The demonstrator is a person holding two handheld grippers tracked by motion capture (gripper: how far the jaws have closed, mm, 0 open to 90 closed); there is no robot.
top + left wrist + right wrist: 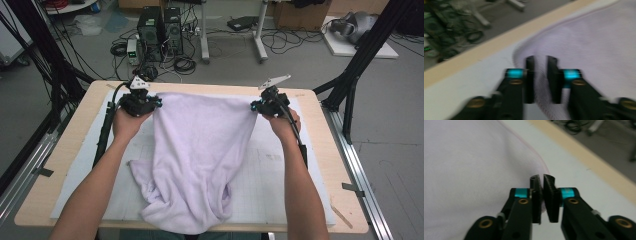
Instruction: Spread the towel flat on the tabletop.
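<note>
A lilac towel (195, 150) hangs stretched between my two grippers over the table, and its lower end lies bunched near the front edge. My left gripper (150, 102) grips the towel's far left corner. In the left gripper view the jaws (541, 58) stand close together with towel (594, 45) fabric pinched in the gap. My right gripper (257, 106) holds the far right corner. In the right gripper view its jaws (542, 177) are nearly together on the towel (474, 170) edge.
A white gridded mat (280, 170) covers the wooden table (315, 107). Black frame posts (350, 95) stand at both sides. On the floor beyond are computer towers (160, 30), cables and a desk's legs (260, 40).
</note>
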